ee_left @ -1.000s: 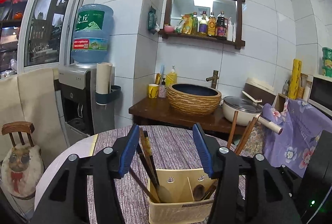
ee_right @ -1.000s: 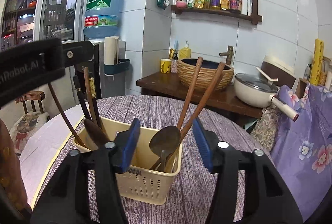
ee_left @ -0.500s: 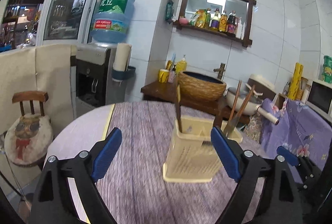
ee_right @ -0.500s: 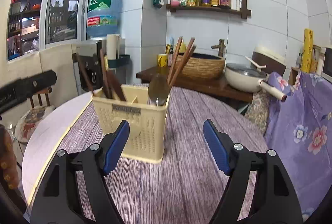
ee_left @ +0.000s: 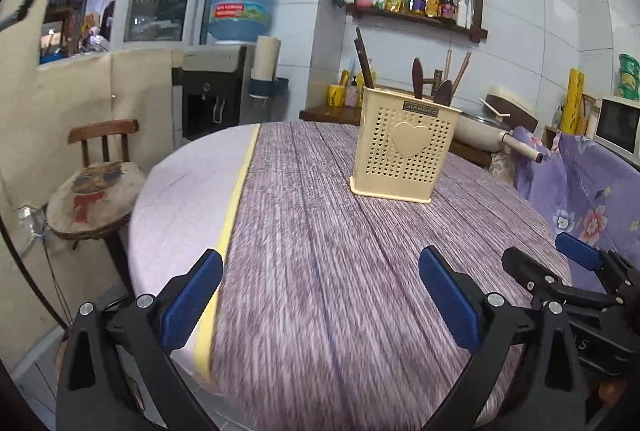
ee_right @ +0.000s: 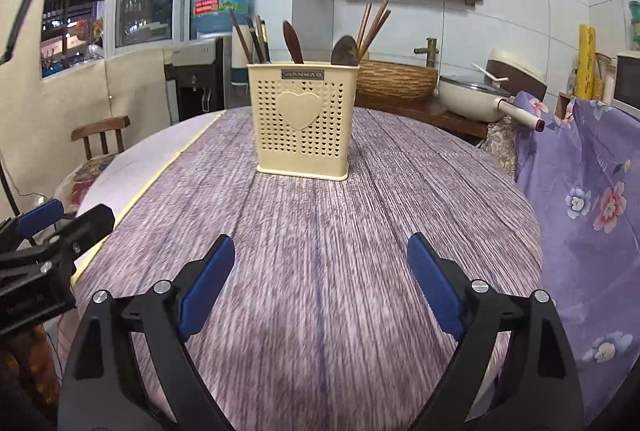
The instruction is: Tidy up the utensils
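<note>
A cream perforated utensil holder (ee_left: 404, 147) with a heart on its front stands upright on the round table (ee_left: 320, 271); it also shows in the right wrist view (ee_right: 303, 119). It holds dark chopsticks (ee_right: 250, 39), a wooden spoon (ee_right: 345, 51), a dark spatula-like handle (ee_right: 293, 43) and reddish chopsticks (ee_right: 372, 25). My left gripper (ee_left: 320, 303) is open and empty, well back from the holder. My right gripper (ee_right: 320, 285) is open and empty, also well back. The right gripper shows at the lower right of the left wrist view (ee_left: 560, 271).
A purple-grey striped cloth (ee_right: 320, 231) covers the table. A wooden chair (ee_left: 96, 167) stands at the left. A purple floral cloth (ee_right: 580, 191) hangs at the right. A counter behind holds a basket basin (ee_right: 394, 81) and a pot (ee_right: 476, 99). A water dispenser (ee_left: 216, 87) stands behind the table.
Both grippers have opened wide and drawn back from the holder toward the table's near edge. The holder now stands free with the utensils in it.
</note>
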Available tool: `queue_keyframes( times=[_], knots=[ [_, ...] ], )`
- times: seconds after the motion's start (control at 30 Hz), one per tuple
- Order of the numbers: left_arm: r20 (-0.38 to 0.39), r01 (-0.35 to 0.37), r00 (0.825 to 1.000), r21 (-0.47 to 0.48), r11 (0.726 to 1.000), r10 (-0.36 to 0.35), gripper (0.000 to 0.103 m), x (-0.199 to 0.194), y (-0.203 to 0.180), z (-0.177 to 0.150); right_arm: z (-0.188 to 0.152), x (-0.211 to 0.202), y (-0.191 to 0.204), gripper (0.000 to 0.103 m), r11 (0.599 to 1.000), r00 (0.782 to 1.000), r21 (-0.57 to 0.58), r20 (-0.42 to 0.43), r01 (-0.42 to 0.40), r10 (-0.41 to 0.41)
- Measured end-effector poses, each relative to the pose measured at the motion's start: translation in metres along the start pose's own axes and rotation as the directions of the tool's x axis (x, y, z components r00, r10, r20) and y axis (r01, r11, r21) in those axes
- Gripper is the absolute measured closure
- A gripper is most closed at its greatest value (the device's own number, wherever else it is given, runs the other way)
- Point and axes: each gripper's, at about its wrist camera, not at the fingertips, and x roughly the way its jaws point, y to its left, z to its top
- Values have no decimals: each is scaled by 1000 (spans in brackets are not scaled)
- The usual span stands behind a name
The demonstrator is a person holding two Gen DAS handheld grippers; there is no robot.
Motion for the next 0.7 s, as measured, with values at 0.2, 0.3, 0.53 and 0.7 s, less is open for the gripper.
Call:
queue_keyframes(
  times=[0.2,0.3,0.53,0.7],
  knots=[
    [75,6,997,-26,1000,-4,6,-59,-1,-26,-30,-75,16,6,999,991,-37,134,33,-28],
    [90,14,996,-18,1000,-13,6,-76,-3,-38,-42,-101,18,6,998,987,-22,150,66,-62],
    [130,-46,990,-37,998,51,6,-99,2,-45,-61,-141,17,6,993,977,21,176,116,-118],
    [151,-46,987,-91,995,59,6,-107,8,-48,-61,-153,11,6,988,965,26,208,155,-157]
  ],
)
